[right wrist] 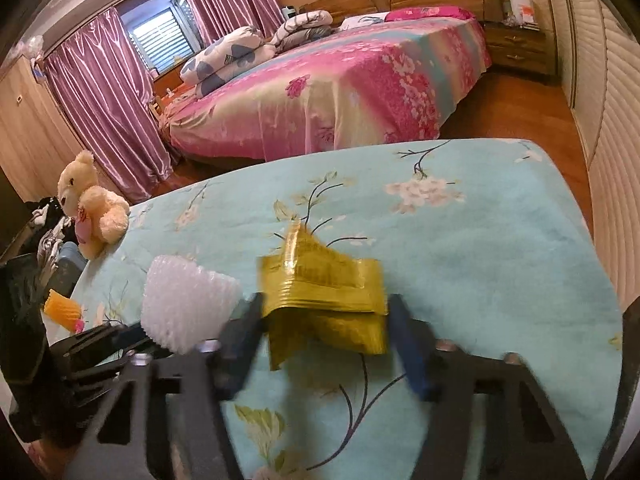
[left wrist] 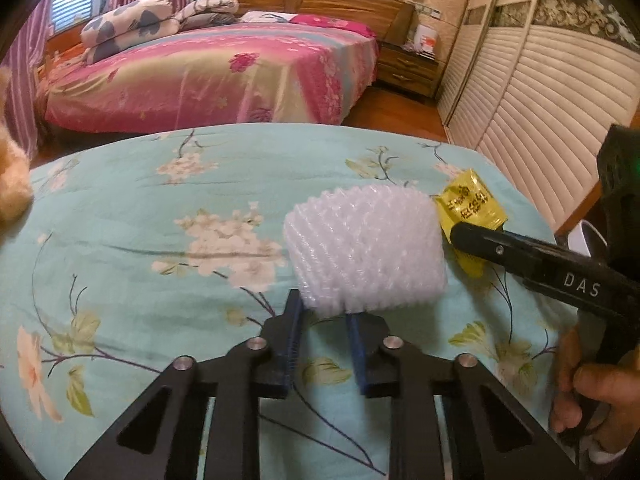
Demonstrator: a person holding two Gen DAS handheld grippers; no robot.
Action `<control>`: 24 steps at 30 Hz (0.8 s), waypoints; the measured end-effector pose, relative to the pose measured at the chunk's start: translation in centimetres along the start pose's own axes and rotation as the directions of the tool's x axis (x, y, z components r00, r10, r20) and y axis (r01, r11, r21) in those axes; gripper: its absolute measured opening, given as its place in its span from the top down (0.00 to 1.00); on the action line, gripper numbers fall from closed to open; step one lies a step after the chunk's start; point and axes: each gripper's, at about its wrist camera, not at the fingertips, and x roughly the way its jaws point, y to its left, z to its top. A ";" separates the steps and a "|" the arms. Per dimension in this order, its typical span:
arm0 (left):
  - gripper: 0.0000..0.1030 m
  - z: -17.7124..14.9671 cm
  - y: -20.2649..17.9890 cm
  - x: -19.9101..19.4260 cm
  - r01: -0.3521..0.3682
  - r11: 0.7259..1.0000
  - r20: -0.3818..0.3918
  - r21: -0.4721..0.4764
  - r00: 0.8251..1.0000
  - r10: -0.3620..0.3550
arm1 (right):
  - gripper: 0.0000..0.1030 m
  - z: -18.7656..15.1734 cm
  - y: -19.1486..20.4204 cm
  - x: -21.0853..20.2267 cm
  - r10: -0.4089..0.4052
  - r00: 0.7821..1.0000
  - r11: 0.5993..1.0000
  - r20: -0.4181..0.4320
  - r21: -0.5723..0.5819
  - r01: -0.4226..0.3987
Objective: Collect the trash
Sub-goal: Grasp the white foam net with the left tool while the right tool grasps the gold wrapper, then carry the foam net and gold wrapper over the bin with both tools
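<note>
On a table (left wrist: pixel 120 208) draped in pale blue floral cloth, the left tool (left wrist: pixel 322 312) pinches the near edge of a white foam fruit net (left wrist: pixel 364 248) between its blue pads. Just beside it, the right tool (right wrist: pixel 324 320) has a crumpled yellow wrapper (right wrist: pixel 320 288) between its jaws, its pads at both sides; whether they press cannot be told. A teddy bear (right wrist: pixel 90 204) sits at the table's far left edge.

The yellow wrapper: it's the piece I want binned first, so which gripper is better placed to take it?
Right. The right gripper already straddles the yellow wrapper, a finger on each side. The left gripper is occupied at the white foam net beside it.
</note>
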 end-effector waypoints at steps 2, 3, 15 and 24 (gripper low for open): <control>0.88 0.0 -0.2 0.0 0.006 1.000 0.006 0.010 1.000 -0.006 | 0.60 -0.1 0.0 -0.2 0.000 1.000 1.000 0.004 -0.004 0.000; 0.89 0.0 -0.3 -0.2 0.003 1.000 0.012 0.012 1.000 -0.003 | 0.66 -0.1 0.0 -0.2 0.000 1.000 1.000 0.002 -0.005 0.000; 0.91 -2.3 -0.9 -3.6 0.035 0.999 0.057 -0.021 0.998 -0.034 | 0.76 -2.7 -0.3 -4.4 0.001 0.999 1.000 0.054 0.021 -0.002; 0.91 -3.5 -3.2 -5.7 0.079 0.997 0.062 0.005 0.995 -0.079 | 0.77 -5.3 -1.1 -8.3 -0.026 0.996 0.999 0.079 0.042 0.023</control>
